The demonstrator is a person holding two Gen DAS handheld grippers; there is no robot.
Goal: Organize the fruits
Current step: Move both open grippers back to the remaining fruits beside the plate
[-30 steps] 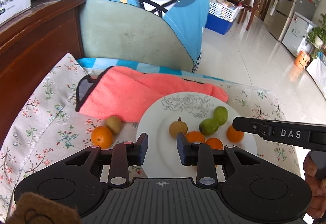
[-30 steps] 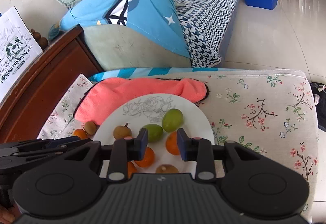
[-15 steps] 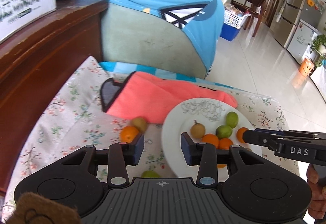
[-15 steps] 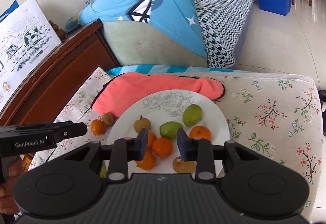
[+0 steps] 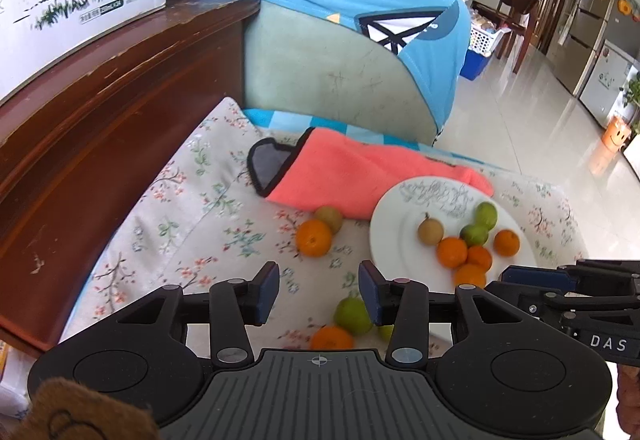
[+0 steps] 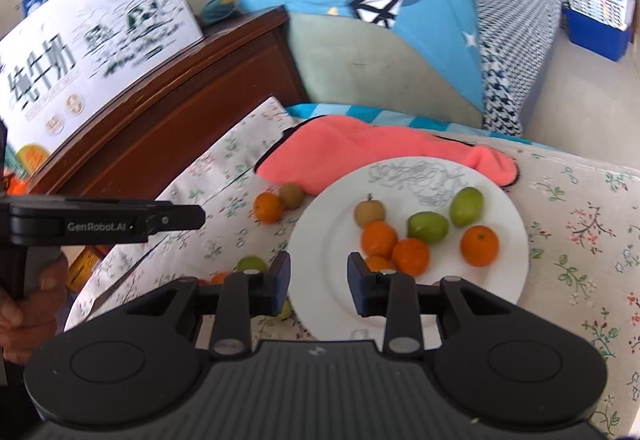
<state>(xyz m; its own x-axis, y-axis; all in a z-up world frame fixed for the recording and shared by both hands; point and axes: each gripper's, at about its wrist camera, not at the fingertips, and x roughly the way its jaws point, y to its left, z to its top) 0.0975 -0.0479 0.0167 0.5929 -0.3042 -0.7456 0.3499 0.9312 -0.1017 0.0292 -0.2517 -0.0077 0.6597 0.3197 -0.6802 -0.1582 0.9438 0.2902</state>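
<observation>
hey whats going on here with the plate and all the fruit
A person holds a gripper in each hand over a floral cloth, sorting fruit. The white plate already carries several oranges, two green fruits and a brown one. An orange and a brown fruit lie loose beside the pink towel, and a green fruit sits nearer. The left gripper has just been opening and holds nothing; the right gripper is also empty.

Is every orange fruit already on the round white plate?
No: one round orange fruit lies on the floral cloth left of the round white plate, beside a brown fruit.
</observation>
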